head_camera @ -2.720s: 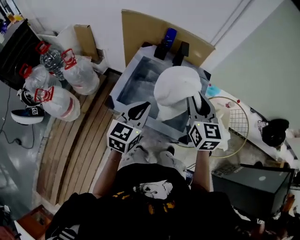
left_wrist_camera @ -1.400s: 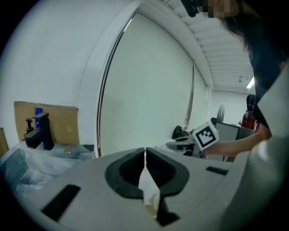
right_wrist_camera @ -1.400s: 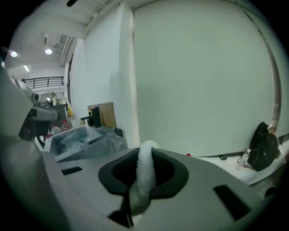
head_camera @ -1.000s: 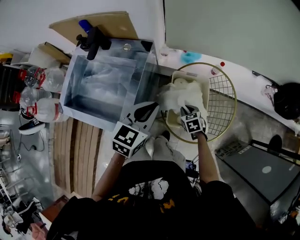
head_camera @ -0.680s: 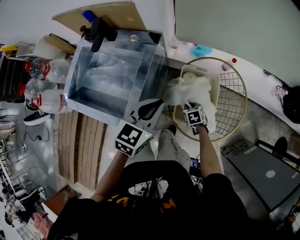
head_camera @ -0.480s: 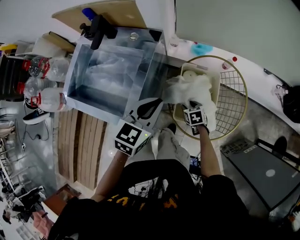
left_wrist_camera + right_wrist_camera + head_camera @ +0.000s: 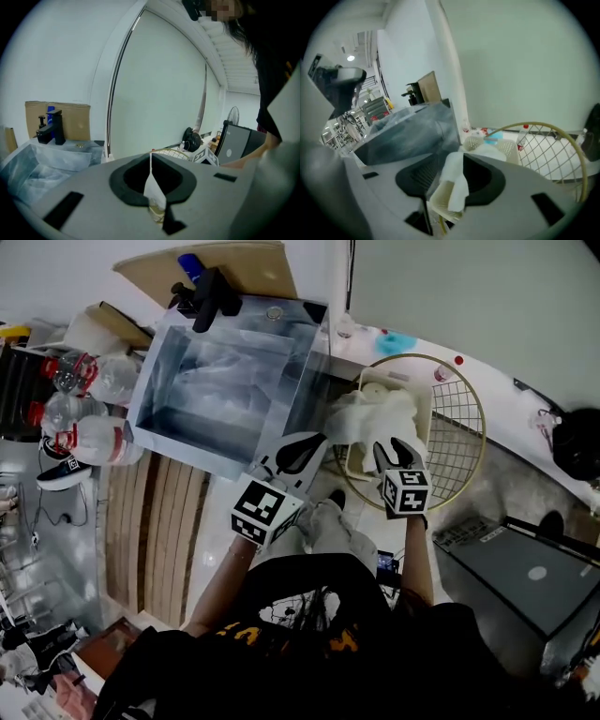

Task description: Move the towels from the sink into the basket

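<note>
A white towel [image 7: 368, 418] lies bunched over the left rim of the cream basket [image 7: 419, 409], right of the steel sink [image 7: 234, 381]. My right gripper [image 7: 398, 456] hovers just short of the towel. Its jaws are apart, closing slightly, and the pads press on nothing. In the right gripper view the towel [image 7: 455, 183] and basket [image 7: 506, 148] show through the gap of the right gripper [image 7: 450, 171]. My left gripper [image 7: 298, 452] is shut and empty near the sink's front right corner. In the left gripper view the left gripper [image 7: 151, 161] points past the plastic-lined sink [image 7: 47, 161].
The basket rests on a round gold wire rack [image 7: 461, 432] on the white counter. A black tap [image 7: 211, 292] stands at the sink's back. Large water bottles [image 7: 89, 442] and a wooden slat mat [image 7: 150, 521] lie at left. A dark case [image 7: 534, 577] sits at right.
The right gripper has opened, let go of the towel on the basket's rim and drawn back toward me. The left gripper has stayed by the sink's corner.
</note>
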A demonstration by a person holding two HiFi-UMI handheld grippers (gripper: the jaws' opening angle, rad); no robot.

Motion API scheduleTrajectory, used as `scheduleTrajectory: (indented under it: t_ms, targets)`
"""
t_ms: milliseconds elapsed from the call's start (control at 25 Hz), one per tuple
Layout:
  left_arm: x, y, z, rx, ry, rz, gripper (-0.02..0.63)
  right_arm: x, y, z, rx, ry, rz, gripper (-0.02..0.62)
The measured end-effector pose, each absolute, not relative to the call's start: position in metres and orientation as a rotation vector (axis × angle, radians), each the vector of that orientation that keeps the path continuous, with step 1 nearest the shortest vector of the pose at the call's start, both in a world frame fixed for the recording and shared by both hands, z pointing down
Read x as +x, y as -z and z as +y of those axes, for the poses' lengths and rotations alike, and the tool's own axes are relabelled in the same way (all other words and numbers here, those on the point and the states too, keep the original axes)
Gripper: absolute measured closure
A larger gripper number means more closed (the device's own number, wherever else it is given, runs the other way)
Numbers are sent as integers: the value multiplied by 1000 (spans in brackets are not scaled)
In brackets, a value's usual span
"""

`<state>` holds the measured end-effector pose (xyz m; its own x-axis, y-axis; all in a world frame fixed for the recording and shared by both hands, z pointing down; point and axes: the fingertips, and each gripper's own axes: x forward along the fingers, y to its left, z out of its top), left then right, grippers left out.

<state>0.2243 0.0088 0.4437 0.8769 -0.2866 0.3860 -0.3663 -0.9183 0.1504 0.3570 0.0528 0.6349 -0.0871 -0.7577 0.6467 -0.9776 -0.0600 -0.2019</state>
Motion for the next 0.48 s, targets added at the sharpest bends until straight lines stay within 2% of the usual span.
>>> scheduleTrajectory:
  t_ms: [200, 480]
  targets:
    - [193, -428, 26, 2854, -480, -507, 597, 326, -553, 60, 1993, -769, -2033, 442]
    - [128, -411, 65, 2870, -404, -525, 597, 248, -469, 92, 2083, -601, -2177, 485]
